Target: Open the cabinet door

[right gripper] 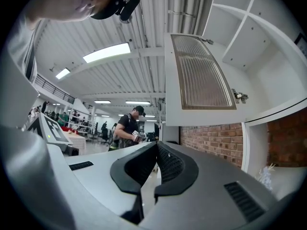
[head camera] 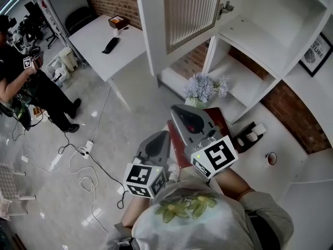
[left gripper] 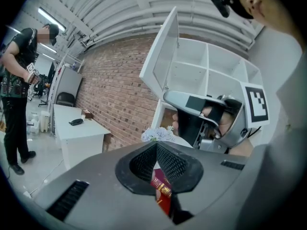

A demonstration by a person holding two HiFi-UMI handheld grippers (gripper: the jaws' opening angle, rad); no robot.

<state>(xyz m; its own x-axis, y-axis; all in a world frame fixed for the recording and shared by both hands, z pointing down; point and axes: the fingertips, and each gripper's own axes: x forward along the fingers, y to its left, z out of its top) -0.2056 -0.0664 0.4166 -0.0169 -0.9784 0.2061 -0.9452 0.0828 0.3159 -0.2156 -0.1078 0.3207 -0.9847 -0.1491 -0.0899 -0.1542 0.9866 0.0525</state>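
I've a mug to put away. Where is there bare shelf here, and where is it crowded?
Bare: the compartment behind the open door, the shelf below it, and much of the white table. Crowded: around the flowers, red book and black holder.

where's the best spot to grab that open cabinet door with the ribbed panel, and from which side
Probably the white frame along the free edge of the cabinet door, opposite the hinge: the slab is thin there, so a claw can straddle it from the room side. Avoid the ribbed panel; no handle shows.
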